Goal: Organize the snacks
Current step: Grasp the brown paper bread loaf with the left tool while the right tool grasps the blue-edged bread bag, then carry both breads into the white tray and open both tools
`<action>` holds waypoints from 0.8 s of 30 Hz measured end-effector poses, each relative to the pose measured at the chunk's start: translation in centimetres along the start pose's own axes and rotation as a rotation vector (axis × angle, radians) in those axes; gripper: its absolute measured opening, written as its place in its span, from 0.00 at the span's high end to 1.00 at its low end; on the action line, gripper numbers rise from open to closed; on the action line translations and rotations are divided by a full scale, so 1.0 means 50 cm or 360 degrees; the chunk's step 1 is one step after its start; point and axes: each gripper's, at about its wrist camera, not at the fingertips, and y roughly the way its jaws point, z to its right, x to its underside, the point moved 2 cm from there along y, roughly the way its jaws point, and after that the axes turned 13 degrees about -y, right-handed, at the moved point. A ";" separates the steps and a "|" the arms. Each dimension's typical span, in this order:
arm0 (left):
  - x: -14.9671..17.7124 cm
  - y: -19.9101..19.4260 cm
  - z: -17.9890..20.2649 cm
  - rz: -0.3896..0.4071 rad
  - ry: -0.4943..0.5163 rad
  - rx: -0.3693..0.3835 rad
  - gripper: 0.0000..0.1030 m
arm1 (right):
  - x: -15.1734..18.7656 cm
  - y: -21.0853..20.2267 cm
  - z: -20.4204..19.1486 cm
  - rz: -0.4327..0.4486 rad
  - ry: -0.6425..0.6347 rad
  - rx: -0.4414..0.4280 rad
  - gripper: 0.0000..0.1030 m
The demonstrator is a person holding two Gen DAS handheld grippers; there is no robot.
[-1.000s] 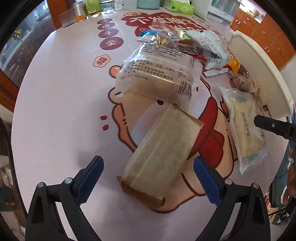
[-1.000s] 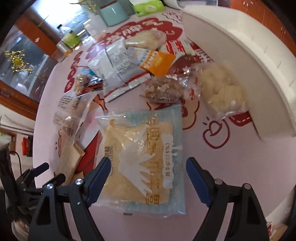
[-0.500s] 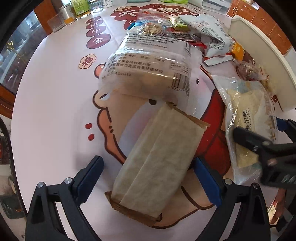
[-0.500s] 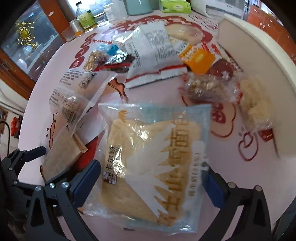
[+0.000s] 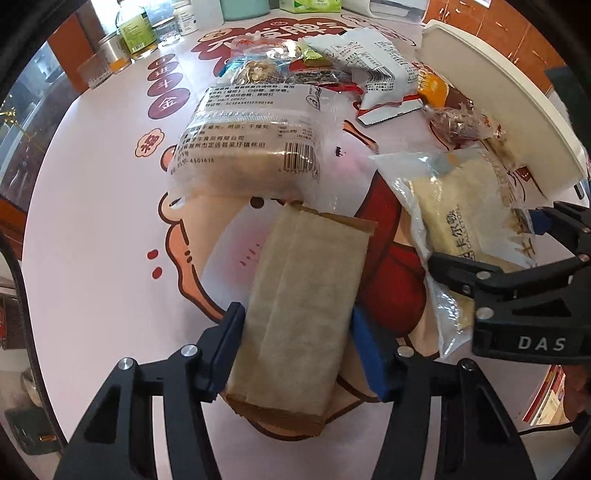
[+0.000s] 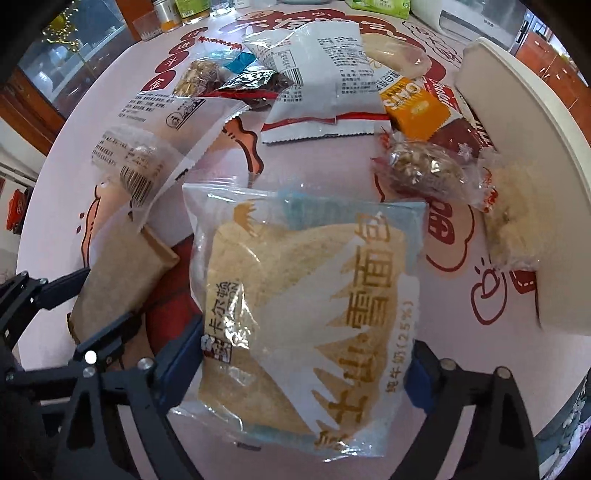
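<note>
A brown paper packet [image 5: 306, 280] lies on the pink printed tablecloth [image 5: 92, 221]. My left gripper [image 5: 299, 343] points down over its near half. The jaws are closing, and both blue pads [image 5: 236, 332] rest against the packet's long sides. To its right lies a clear and blue bread bag [image 6: 306, 295] with gold lettering. My right gripper [image 6: 301, 362] straddles it, jaws closing and still wide, with the pads at the film's side edges. The left wrist view shows the right gripper [image 5: 487, 240] over that bread bag [image 5: 454, 206]. The right wrist view shows the left gripper [image 6: 99, 299] at the brown packet [image 6: 122, 266].
A clear bag with a barcode [image 5: 251, 147] lies just beyond the brown packet. Several snack packets are piled farther back, among them a white one [image 6: 314, 66], an orange oat bar [image 6: 413, 107] and a nut cluster [image 6: 424, 170]. A white tray [image 5: 498, 92] stands at the right; jars [image 5: 133, 33] at the far edge.
My left gripper moved forward along the brown packet and its jaws closed in onto its sides. My right gripper came over the bread bag, rolled and sank until its fingers straddled it.
</note>
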 end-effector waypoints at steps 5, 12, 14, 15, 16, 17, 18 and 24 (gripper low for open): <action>0.029 -0.031 -0.007 0.0010 -0.0055 0.0054 0.46 | 0.035 -0.026 0.024 0.0032 -0.0043 -0.0013 0.15; 0.027 -0.166 0.053 0.0220 0.0023 0.0178 0.46 | 0.073 -0.123 0.067 0.0197 -0.0048 0.0037 0.15; 0.016 -0.201 0.072 0.0277 0.0037 0.0219 0.46 | 0.075 -0.165 0.076 0.0247 -0.0044 0.0080 0.15; 0.009 -0.220 0.085 0.0307 0.0044 0.0249 0.46 | 0.075 -0.183 0.085 0.0278 -0.0041 0.0099 0.15; 0.001 -0.241 0.102 0.0341 0.0050 0.0288 0.46 | 0.074 -0.202 0.094 0.0310 -0.0040 0.0123 0.15; -0.005 -0.259 0.114 0.0370 0.0055 0.0315 0.46 | 0.070 -0.221 0.106 0.0338 -0.0039 0.0149 0.15; -0.012 -0.277 0.129 0.0401 0.0063 0.0339 0.46 | 0.073 -0.245 0.121 0.0376 -0.0033 0.0178 0.15; -0.067 -0.366 0.262 0.0545 0.0117 0.0424 0.46 | 0.083 -0.353 0.238 0.0576 0.0043 0.0222 0.14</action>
